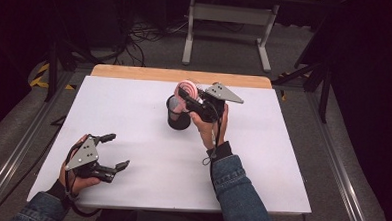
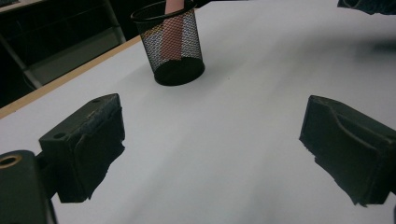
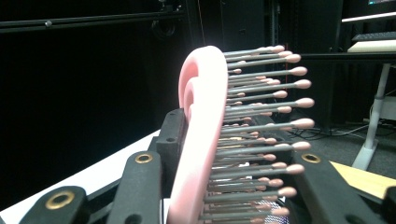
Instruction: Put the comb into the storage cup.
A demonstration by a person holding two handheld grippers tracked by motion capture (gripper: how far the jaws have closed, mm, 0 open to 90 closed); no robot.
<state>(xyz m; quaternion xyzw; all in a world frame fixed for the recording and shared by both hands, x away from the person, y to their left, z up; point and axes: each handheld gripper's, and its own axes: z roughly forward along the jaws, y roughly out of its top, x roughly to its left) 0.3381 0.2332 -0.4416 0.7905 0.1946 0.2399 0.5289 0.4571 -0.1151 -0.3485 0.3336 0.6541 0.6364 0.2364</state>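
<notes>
My bench (image 1: 147, 138) glows bright white under overhead light; the room around it sinks into black. Soft shadows only. The brush (image 3: 205, 140) sits close and slightly blurred, and the far bench smears.

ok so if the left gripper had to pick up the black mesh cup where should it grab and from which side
Probably the upper wall of the mesh cup, just below the rim, coming in level from the open left gripper's side. The cup stands upright and round, and the pink brush, clamped in the right gripper, occupies its mouth.
</notes>
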